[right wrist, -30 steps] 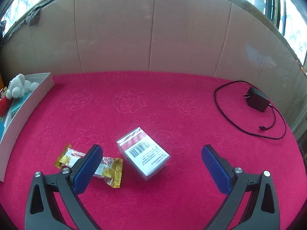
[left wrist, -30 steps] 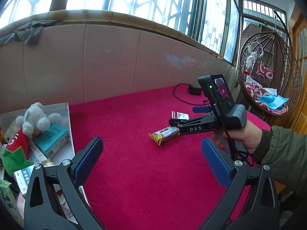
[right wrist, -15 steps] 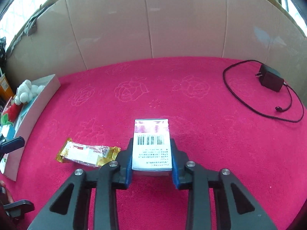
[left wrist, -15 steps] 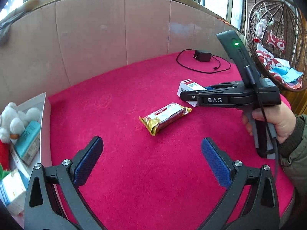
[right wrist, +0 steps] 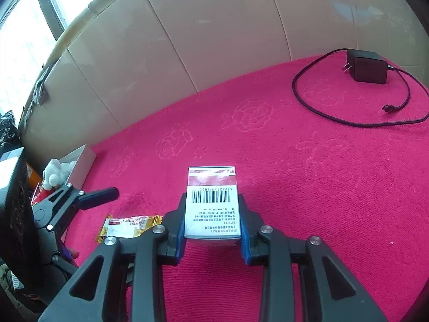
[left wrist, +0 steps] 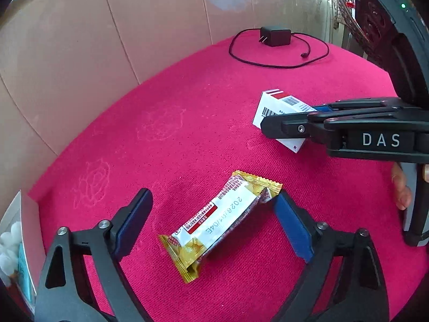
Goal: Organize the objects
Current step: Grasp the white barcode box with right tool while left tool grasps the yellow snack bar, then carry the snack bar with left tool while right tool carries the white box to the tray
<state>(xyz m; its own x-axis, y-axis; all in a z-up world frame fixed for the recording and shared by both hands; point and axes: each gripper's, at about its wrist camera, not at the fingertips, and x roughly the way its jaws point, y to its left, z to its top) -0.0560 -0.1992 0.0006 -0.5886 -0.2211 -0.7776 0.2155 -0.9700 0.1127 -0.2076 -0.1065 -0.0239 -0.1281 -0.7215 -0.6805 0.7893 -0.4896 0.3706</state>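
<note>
A snack bar in a yellow and white wrapper (left wrist: 222, 217) lies on the pink cloth between the fingers of my left gripper (left wrist: 213, 196). Those jaws are closing; the right pad is at the wrapper's crimped end, the left pad still apart from it. A small white box with a red band and barcode (right wrist: 211, 201) is clamped between the blue pads of my right gripper (right wrist: 212, 204), low over the cloth. In the left wrist view that box (left wrist: 270, 107) sticks out past the right gripper (left wrist: 284, 127). The snack bar (right wrist: 131, 224) shows left of the held box.
A white open carton (right wrist: 80, 163) with a white plush toy (right wrist: 55, 171) and other packets stands at the cloth's left edge. A black charger (left wrist: 274, 36) with its looped cable lies at the far right. A tan padded wall borders the back.
My left gripper came down and forward until it straddles the snack bar, and its jaws have narrowed. My right gripper shut on the white box, then rolled and shifted a little with it.
</note>
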